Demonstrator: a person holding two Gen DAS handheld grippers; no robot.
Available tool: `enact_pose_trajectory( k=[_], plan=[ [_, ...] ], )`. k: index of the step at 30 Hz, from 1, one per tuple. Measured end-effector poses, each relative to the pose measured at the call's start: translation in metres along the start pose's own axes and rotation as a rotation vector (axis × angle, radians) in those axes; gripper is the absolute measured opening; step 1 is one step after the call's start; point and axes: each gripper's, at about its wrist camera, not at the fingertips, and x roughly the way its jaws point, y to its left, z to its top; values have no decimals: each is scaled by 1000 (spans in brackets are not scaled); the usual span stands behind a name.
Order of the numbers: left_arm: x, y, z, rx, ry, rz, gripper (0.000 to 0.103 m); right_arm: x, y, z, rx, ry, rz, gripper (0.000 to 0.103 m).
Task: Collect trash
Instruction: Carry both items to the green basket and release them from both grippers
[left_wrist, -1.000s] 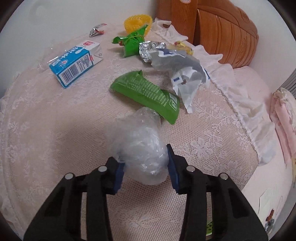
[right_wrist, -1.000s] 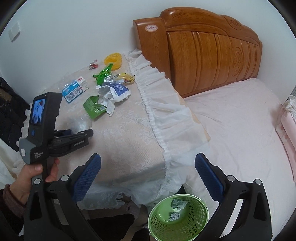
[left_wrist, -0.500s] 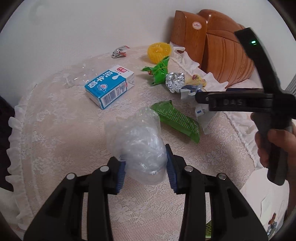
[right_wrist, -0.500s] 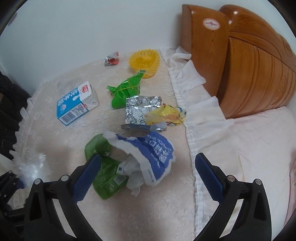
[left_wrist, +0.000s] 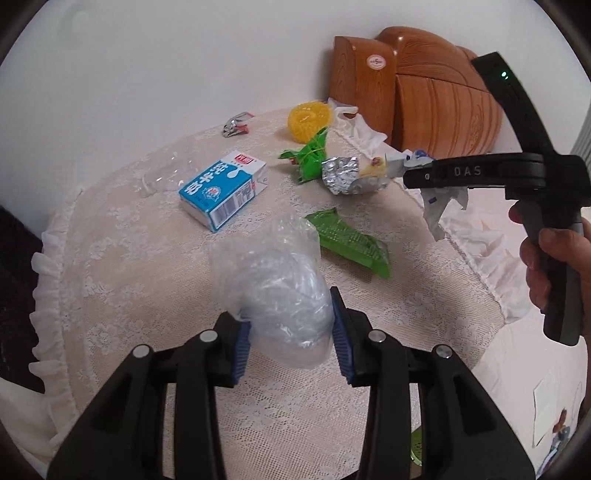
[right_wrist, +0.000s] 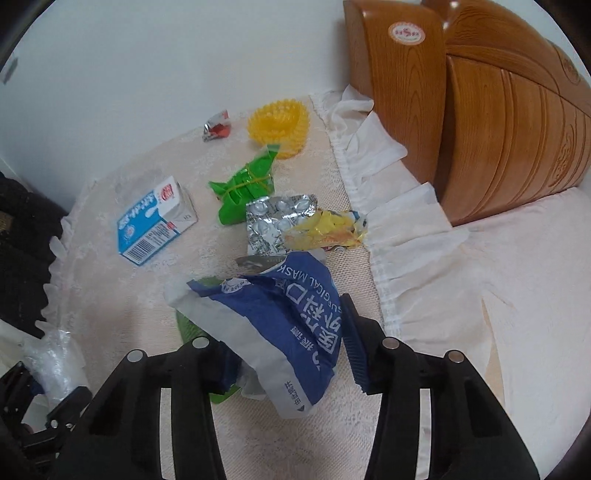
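Note:
My left gripper (left_wrist: 288, 339) is shut on a crumpled clear plastic bag (left_wrist: 273, 284) held just above the lace-covered table (left_wrist: 129, 277). My right gripper (right_wrist: 291, 354) has closed around a blue and white surgical mask wrapper (right_wrist: 280, 325), which hangs from it in the left wrist view (left_wrist: 439, 206). On the table lie a blue milk carton (right_wrist: 155, 221), a flat green wrapper (left_wrist: 351, 240), a tied green wrapper (right_wrist: 243, 188), a foil blister pack (right_wrist: 277, 221), a yellow wrapper (right_wrist: 328, 229) and a small red and silver wrapper (right_wrist: 216, 127).
A yellow spiky ring (right_wrist: 279, 125) lies at the table's far edge by the white wall. A wooden headboard (right_wrist: 480, 110) and a pink bed (right_wrist: 517, 295) are to the right. A clear bottle (left_wrist: 162, 173) lies behind the carton. A green basket edge (left_wrist: 415, 448) shows below.
My right gripper swung from over the green basket to the table, came down on the blue mask wrapper and closed on it. My left gripper kept the plastic bag and drew back a little.

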Motion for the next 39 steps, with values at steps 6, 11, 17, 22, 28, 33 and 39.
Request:
enact_pose_trajectory(
  k=[6,11,17,22,28,33,39],
  plan=[
    [-18,-69,-14,171,-9,-175,38,-102,-36,-73,92,-125,-53,48],
    [-6,-147,-42,325,82,-316,38,-145,-81,-182,238,-82,-228,49],
    [-12,-211,-67,457,109,-372,38,-114,-137,-305,467,71,-286,50],
    [-17,-237,-84,519,135,-374,38,-31,-160,-369,518,250,-294,50],
    [-10,-256,-104,561,183,-369,38,-16,-166,-397,547,297,-295,91],
    [-7,-267,-124,600,219,-372,38,-45,-181,-412,608,261,-315,94],
    [-2,-278,-145,645,251,-375,38,-84,-194,-419,676,205,-367,96]
  ],
)
